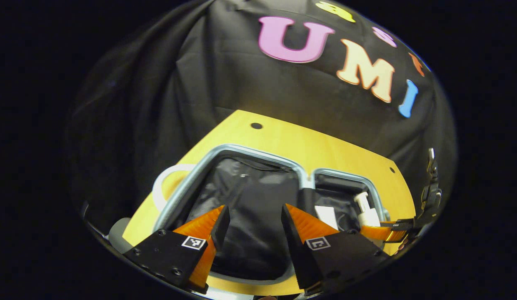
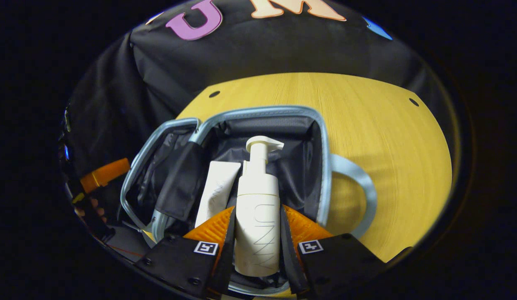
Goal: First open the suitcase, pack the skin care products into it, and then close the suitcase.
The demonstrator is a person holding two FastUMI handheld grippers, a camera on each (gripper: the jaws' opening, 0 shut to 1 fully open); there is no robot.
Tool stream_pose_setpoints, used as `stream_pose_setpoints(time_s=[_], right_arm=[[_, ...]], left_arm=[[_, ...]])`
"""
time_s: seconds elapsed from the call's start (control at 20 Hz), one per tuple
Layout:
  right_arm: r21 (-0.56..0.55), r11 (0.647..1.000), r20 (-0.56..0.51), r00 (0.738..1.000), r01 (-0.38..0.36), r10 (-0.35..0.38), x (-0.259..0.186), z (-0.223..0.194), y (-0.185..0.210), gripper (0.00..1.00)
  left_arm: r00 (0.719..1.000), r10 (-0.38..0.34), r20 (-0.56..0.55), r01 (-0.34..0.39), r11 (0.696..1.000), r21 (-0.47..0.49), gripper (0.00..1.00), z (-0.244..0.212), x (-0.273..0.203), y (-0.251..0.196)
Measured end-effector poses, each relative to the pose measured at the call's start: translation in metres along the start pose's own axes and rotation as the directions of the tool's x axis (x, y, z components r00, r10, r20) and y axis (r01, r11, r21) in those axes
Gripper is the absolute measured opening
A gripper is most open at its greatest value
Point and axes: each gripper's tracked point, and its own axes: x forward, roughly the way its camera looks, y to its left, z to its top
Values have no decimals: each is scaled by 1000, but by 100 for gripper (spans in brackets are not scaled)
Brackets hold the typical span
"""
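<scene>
- Suitcase [image 2: 258,111] lies open on the table [image 2: 379,125], 2 halves exposed.
- Pump bottle [image 2: 257,208] is clamped between the right gripper [image 2: 257,221] fingers, over the compartment ahead, beside 1 tube [image 2: 216,191]; lower fully before releasing.
- Left gripper [image 1: 255,221] hovers parted, empty, over the other half.

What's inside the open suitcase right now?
In the suitcase lies a white tube; beside it the right gripper holds a pump bottle. Anything beneath them is hidden.

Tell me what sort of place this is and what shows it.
Most likely a staged recording booth, not a home: black cloth wall behind a bare yellow wooden table with drilled holes. On it lies an open suitcase; the right claw grips a white pump bottle over it, beside a white tube.
</scene>
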Motion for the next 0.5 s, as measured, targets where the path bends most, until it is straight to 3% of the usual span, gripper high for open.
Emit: stream_pose_setpoints(time_s=[0.15, 0.2, 0.35, 0.5], right_arm=[[-49, 995, -17, 996, 83, -84, 10, -4, -8, 54], [-60, 992, -20, 993, 111, -113, 11, -5, -12, 55], [-102, 981, -73, 982, 167, -175, 15, -17, -17, 58], [-65, 991, -47, 992, 117, -120, 7, -5, -5, 65]], left_arm=[[999, 47, 4, -47, 997, -61, 76, 2, -3, 45], [998, 63, 5, -62, 995, -77, 72, 4, -3, 59], [995, 102, -11, -103, 990, -93, 72, 7, 2, 92], [990, 137, -26, -139, 987, -83, 72, 10, 15, 115]])
